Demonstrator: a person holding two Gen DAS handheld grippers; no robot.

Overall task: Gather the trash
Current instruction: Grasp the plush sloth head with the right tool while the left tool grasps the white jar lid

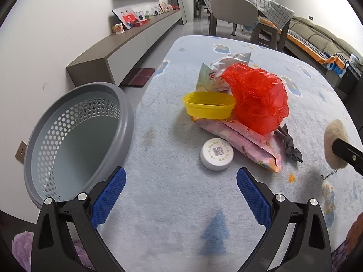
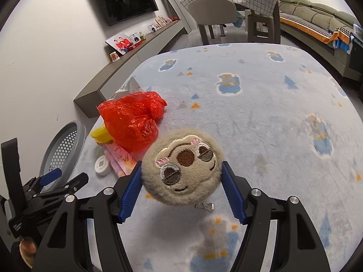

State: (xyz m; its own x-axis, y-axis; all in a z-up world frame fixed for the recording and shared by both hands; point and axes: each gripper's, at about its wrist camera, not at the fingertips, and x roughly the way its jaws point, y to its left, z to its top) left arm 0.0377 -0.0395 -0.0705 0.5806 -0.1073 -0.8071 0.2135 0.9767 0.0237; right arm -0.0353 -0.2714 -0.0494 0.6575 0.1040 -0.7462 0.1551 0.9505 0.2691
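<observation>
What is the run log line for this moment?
right tongs: shut on plush, lifted | left tongs: open, empty | bin: empty

White round lid [image 1: 217, 154] bears a QR code; its text unreadable.

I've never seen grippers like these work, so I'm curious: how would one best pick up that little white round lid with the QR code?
The white lid lies flat on the blanket, so only its low rim offers a hold. Come straight down from above with open jaws straddling it, pinching opposite edges. The free left gripper is nearest; approach from its near side, since the pink wrapper crowds the far edge.
</observation>
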